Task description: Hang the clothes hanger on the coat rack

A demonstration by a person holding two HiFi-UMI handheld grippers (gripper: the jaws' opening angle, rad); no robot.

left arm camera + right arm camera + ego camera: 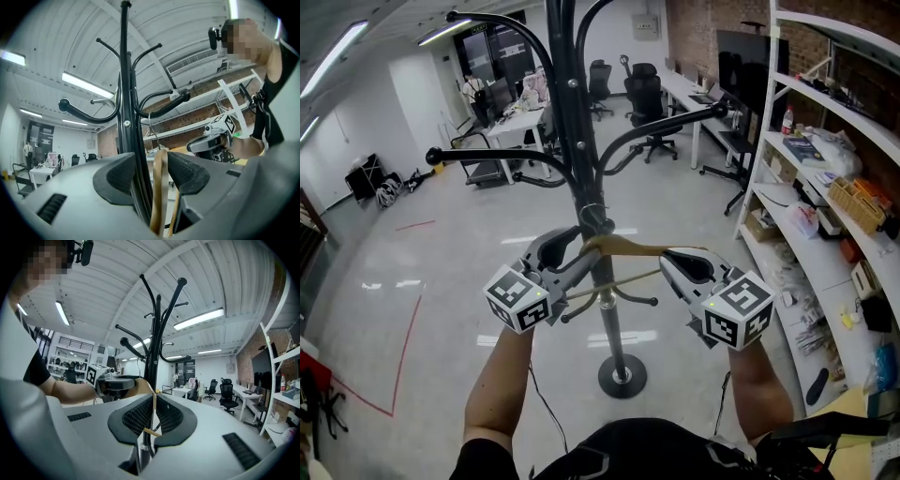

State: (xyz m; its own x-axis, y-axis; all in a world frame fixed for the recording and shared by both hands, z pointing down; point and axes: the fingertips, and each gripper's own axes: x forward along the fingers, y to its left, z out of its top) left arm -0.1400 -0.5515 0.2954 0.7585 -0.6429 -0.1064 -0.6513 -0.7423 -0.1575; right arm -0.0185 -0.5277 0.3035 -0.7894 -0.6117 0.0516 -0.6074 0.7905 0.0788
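Open office, glossy grey floor (412, 253).
White shelves (839, 112) line the brick wall (694, 28) at right; desks (511, 122) and black chairs (649, 89) stand behind, under ceiling strip lights (441, 33).

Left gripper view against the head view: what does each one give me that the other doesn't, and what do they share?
Only the left gripper view: the left gripper has its jaws apart, with the hanger standing between them, close by one pad and clear of the other. Only the head view: the round base on the floor, and the hanger reaching from one gripper to the other across the pole. Both: the coat rack, the hanger, and the right gripper at its far end.
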